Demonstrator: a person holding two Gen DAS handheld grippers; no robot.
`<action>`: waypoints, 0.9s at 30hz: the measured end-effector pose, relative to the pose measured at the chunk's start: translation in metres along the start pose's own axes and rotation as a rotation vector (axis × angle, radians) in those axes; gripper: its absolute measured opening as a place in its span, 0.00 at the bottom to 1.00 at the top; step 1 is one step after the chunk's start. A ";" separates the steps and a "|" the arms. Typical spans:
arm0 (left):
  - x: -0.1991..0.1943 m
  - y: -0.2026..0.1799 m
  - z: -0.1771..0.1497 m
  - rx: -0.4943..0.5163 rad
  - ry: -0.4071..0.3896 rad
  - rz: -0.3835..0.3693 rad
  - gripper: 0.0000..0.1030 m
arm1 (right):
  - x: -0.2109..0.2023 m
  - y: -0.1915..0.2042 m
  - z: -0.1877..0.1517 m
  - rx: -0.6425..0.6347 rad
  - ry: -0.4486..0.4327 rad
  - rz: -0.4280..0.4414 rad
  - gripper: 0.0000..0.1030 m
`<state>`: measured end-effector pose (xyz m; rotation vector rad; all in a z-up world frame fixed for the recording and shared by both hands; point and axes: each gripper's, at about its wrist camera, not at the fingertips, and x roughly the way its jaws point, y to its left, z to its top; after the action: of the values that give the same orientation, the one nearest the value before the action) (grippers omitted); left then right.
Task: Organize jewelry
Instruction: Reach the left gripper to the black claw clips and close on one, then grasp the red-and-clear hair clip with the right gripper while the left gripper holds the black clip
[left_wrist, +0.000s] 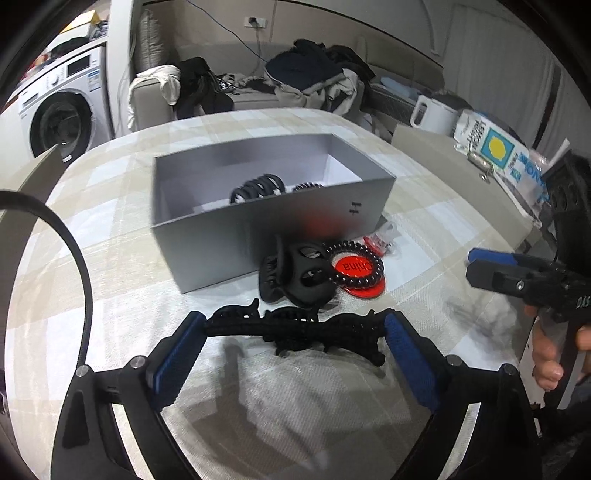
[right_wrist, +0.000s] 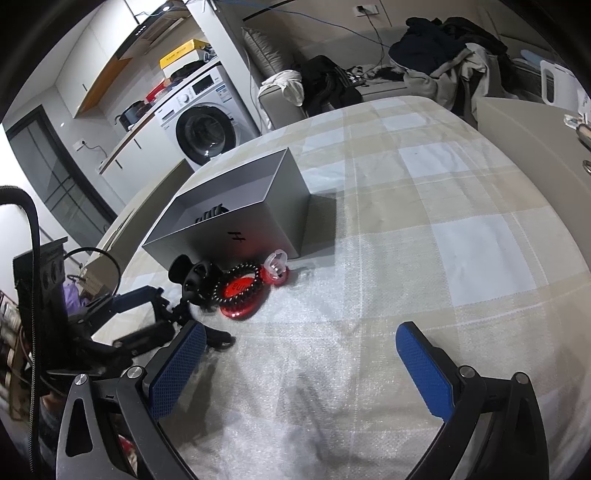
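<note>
Spanning the left gripper (left_wrist: 293, 332), a long black hair clip (left_wrist: 295, 330) lies crosswise between the blue pads (left_wrist: 177, 363), one end at each pad. The jaws stand wide and appear closed onto the clip's two ends, lengthwise, probably because the toothed middle offers no flat face. The clip's shadow falls on the cloth below, so it seems to be off the surface.

Item: grey box (left_wrist: 258, 229), open-topped, near the middle of the checked tablecloth (left_wrist: 110, 258), already holding dark coiled hair pieces (left_wrist: 258, 188). Judged the collecting place; the held clip is near its front wall, not yet over the rim.

Items waiting, clustered against the box's front wall: black claw clip (left_wrist: 291, 277), black spiral hair tie (left_wrist: 354, 267) lying on a red round disc (left_wrist: 358, 280), and a small clear-and-red piece (left_wrist: 380, 240) at the box's front right corner.

Left gripper pose: angled downward toward the surface, fingers aimed at the box.

Right gripper (right_wrist: 301, 365): jaws wide apart, nothing between them, tilted down over bare cloth toward the near edge, well apart from the cluster. Likely parked clear of the left gripper's path. A hand (left_wrist: 550, 350) grips its handle at the surface's right edge.
</note>
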<state>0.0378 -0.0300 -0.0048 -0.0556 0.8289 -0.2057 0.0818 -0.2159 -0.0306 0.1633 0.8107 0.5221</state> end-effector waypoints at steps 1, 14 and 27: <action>-0.002 0.001 0.000 -0.011 -0.009 0.004 0.91 | 0.001 0.001 0.000 -0.001 0.003 0.003 1.00; -0.021 0.013 0.006 -0.087 -0.112 0.022 0.91 | 0.029 0.012 0.016 -0.048 0.086 0.098 0.58; -0.022 0.021 0.008 -0.133 -0.133 0.048 0.91 | 0.052 0.013 0.034 -0.046 0.094 0.096 0.41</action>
<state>0.0326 -0.0050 0.0136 -0.1720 0.7093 -0.1004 0.1316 -0.1767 -0.0363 0.1369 0.8848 0.6422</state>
